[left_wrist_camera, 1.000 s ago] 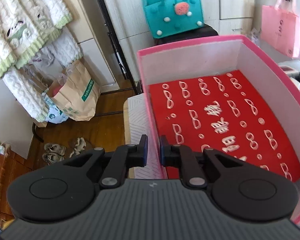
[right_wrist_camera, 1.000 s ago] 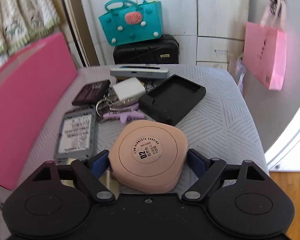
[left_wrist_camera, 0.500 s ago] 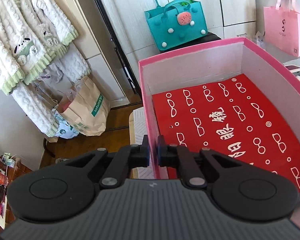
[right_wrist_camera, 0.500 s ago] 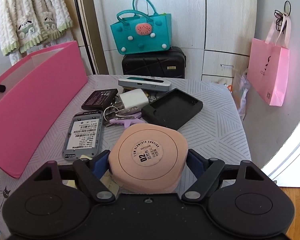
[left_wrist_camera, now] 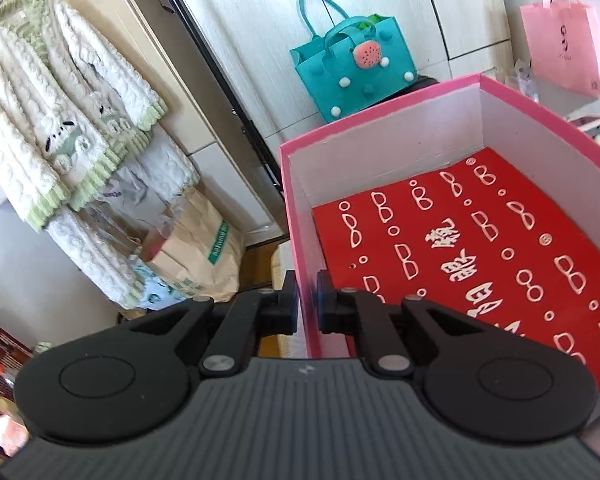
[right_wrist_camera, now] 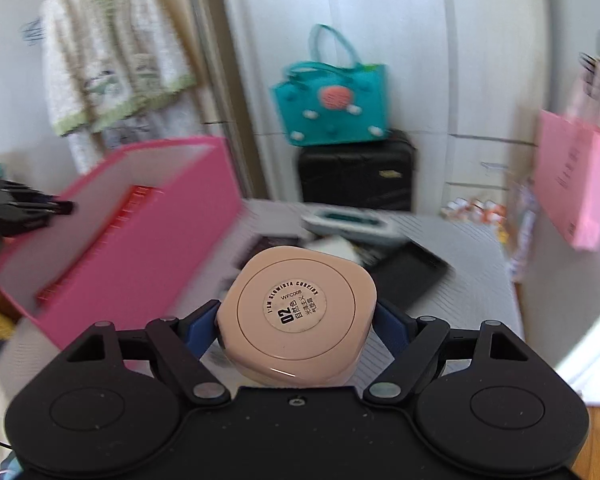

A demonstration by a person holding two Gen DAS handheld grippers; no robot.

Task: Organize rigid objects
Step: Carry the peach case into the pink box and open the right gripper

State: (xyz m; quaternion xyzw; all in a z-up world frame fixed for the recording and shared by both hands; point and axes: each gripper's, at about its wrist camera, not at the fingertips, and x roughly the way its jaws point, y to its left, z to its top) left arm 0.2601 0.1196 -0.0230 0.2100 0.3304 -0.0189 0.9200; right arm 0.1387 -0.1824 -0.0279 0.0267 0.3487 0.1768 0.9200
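Note:
My left gripper [left_wrist_camera: 308, 300] is shut on the near-left wall of a pink box [left_wrist_camera: 296, 216] with white inner walls and a red floor printed with white glasses shapes; nothing lies inside it. In the right wrist view my right gripper [right_wrist_camera: 296, 320] is shut on a peach rounded compact case [right_wrist_camera: 298, 312] with a round label, held up above the table. The same pink box [right_wrist_camera: 148, 236] stands to its left, with the left gripper's fingers [right_wrist_camera: 44, 208] on its near edge. Behind the compact, blurred, lie a black tray [right_wrist_camera: 412, 272], a white-and-teal device [right_wrist_camera: 348, 222] and other small items.
A grey patterned tablecloth [right_wrist_camera: 468, 264] covers the table. A teal handbag [right_wrist_camera: 332, 104] sits on a black suitcase [right_wrist_camera: 356, 176] behind it. A pink bag [right_wrist_camera: 572, 184] hangs at the right. A knitted cardigan [left_wrist_camera: 48, 128] hangs at the left above paper bags [left_wrist_camera: 196, 256] on the floor.
My left gripper closed fully on the box wall and rolled a little. The right gripper rose from the table with the compact in it, and its view now tilts and blurs.

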